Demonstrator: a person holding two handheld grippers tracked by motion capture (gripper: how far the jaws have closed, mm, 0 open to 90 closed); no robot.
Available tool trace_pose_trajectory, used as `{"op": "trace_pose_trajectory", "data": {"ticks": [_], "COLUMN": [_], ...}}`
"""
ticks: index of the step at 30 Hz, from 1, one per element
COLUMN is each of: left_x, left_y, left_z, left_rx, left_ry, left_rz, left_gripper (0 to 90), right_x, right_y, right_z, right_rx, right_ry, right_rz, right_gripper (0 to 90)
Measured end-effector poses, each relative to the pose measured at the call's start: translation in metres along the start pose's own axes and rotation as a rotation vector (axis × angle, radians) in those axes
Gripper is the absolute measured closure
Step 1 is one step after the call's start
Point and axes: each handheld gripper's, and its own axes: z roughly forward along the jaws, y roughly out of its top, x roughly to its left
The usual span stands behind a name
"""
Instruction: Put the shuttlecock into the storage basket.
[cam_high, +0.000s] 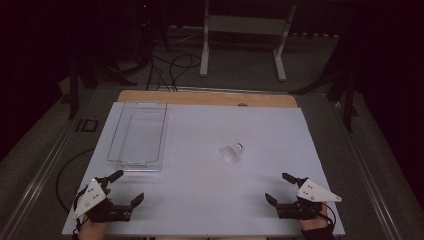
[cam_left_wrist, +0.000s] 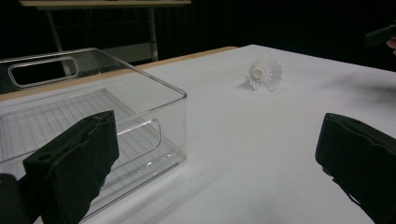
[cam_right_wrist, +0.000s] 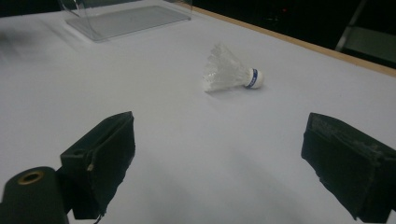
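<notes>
My right gripper (cam_high: 280, 189) and left gripper (cam_high: 126, 189) both hover wide open, empty. The shuttlecock (cam_right_wrist: 231, 72) lies ahead of the right one, on the counter (cam_high: 200, 200). I'd guess a gentle pinch on the cork, sparing the feathers.

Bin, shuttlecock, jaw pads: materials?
Clear bin: looks like rigid transparent plastic, glossy; the table shows through its walls, base ribbed.
Shuttlecock: white translucent skirt, feather or nylon, cannot tell; white cap with a blue band.
Left gripper pads: matte black, rubber or foam by the look, edges slightly rough.
</notes>
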Motion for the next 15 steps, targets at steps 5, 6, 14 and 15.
{"op": "trace_pose_trajectory", "data": {"ticks": [5, 6, 14, 15], "left_x": [0.0007, 0.0006, 0.0003, 0.0001], "left_y": [-0.0003, -0.0005, -0.0002, -0.0002], "left_z": [0.0008, 0.0012, 0.0013, 0.0015], "left_rx": [0.003, 0.006, 0.016, 0.020], "left_ry": [0.005, 0.003, 0.006, 0.005], "left_rz": [-0.007, -0.009, -0.003, -0.001], "left_gripper": [0.2, 0.2, 0.2, 0.2], "right_x": [0.0020, 0.0018, 0.0047, 0.0054], "right_y": [0.0008, 0.0008, -0.0002, -0.0001], "right_z": [-0.0014, -0.0011, 0.0039, 0.0044], "right_rx": [-0.015, -0.020, -0.006, -0.004], "right_ry": [-0.015, -0.020, -0.001, 0.002], "right_rz": [0.000, 0.000, -0.003, -0.004], "right_gripper": [9.6, 9.6, 9.6, 9.6]}}
